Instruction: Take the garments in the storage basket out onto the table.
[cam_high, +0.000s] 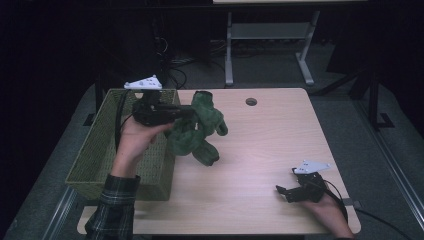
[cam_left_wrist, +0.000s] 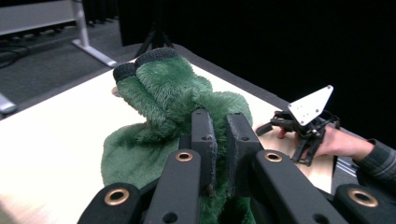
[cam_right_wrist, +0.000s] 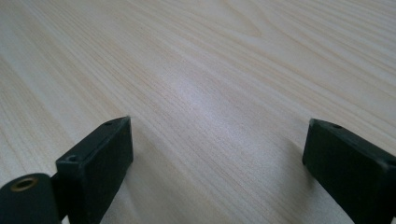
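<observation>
The worktop (cam_high: 270, 150) is a pale wood-grain slab with a small round cable hole (cam_high: 251, 102) near its far edge. It stands in a dim room on grey carpet, with a second table's white legs (cam_high: 229, 50) and loose cables behind it.

A green wicker basket (cam_high: 95, 155) sits on the worktop's left side, long and open-topped. Just beside its right wall hangs the green plush toy (cam_high: 197, 132), a shaggy figure with dark cuffs on its raised limbs. It is lifted, its lower end close to the wood; whether it touches the surface I cannot tell.

The left tongs (cam_left_wrist: 219, 140) are clenched on the toy, jaws nearly together with fur bunched between them, held level at the basket's far right corner. The right tongs (cam_high: 286, 192) rest near the worktop's front right corner, jaws spread wide over bare wood and grasping nothing.

The grip looks to be on a fold of soft fur rather than the body, so the toy could slide out under its own weight if swung. The dangling limbs could also catch the basket's rim on the way over and drag the toy out of the pinch, or leave it draped on the wall instead of inside.
</observation>
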